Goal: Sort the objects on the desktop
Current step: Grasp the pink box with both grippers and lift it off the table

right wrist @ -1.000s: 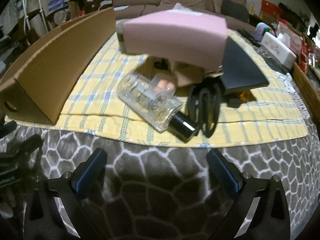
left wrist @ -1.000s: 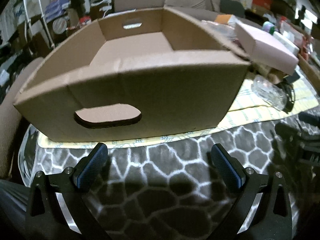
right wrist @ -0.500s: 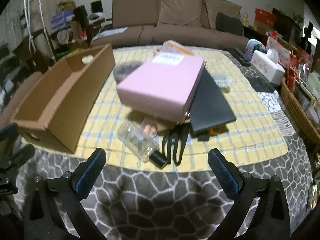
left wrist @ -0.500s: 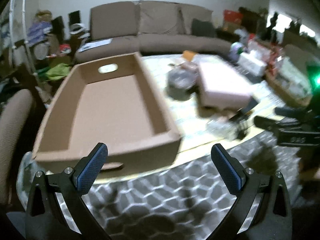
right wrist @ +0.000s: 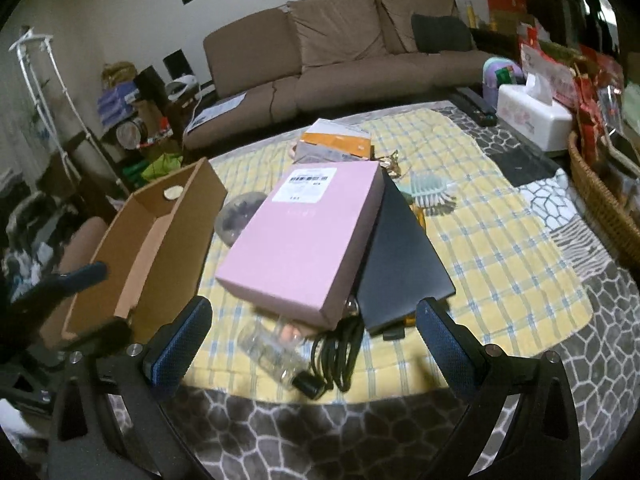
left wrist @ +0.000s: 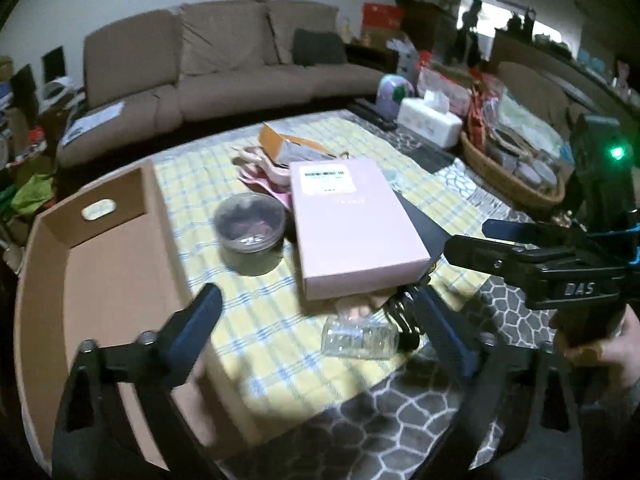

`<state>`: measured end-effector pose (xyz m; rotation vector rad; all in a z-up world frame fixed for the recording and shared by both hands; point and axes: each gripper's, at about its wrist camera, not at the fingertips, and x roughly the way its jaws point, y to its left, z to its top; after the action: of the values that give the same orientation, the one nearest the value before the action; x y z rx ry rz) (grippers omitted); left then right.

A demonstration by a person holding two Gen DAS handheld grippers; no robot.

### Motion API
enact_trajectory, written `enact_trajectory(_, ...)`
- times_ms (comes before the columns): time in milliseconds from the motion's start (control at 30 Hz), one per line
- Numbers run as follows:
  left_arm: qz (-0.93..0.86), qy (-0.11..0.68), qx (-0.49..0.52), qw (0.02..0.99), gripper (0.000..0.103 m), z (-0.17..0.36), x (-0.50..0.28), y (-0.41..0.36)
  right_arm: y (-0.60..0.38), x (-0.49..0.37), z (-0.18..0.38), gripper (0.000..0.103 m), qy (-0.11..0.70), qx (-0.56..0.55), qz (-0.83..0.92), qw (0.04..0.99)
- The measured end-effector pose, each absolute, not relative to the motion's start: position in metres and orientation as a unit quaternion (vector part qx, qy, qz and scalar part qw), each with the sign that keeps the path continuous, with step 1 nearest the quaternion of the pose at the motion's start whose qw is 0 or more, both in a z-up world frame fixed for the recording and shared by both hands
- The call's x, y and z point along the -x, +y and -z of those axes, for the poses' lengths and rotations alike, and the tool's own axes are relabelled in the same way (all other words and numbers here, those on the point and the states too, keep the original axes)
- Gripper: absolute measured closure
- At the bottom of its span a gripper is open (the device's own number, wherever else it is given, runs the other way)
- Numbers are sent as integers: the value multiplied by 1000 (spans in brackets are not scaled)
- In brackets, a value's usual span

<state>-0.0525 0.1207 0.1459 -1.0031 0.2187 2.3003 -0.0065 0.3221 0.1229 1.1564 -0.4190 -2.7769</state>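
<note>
Both claws hang over the near edge of the table (right wrist: 600, 320), nothing between their pads. The left claw (left wrist: 320, 324) is closing on empty air; the right claw (right wrist: 316, 340) gapes wide. The empty carton (right wrist: 160, 248) stands at the left of the pile. The clear bottle (right wrist: 276, 354) lies nearest, just ahead of the right claw, its long axis slanting toward the near right, black cap closest. The pink box (right wrist: 308, 236) rests behind it (partly over a black slab (right wrist: 404, 256)). The right hand looks better placed for the bottle.
</note>
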Motion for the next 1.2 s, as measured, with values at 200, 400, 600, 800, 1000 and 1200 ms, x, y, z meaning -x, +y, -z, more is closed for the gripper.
enact_trajectory(200,-844,65,412,339,26,-123,83,140,336,26,-109,1,-179,-393,899,71)
enact_trajectory(400,-827,66,436,350,14,-104,95,160,353,37,-90,1,-263,-394,874,107)
enact_trajectory(600,-820,78,453,341,13,-87,105,169,356,47,-85,0,-297,-391,862,128)
enact_trajectory(800,-796,32,477,372,18,-79,109,171,345,52,-81,0,-323,-391,845,169)
enact_trajectory(1000,-798,29,469,378,18,-89,97,169,342,46,-91,0,-334,-389,843,164)
enact_trajectory(1200,-810,41,442,384,18,-115,78,163,335,32,-118,0,-313,-378,854,173)
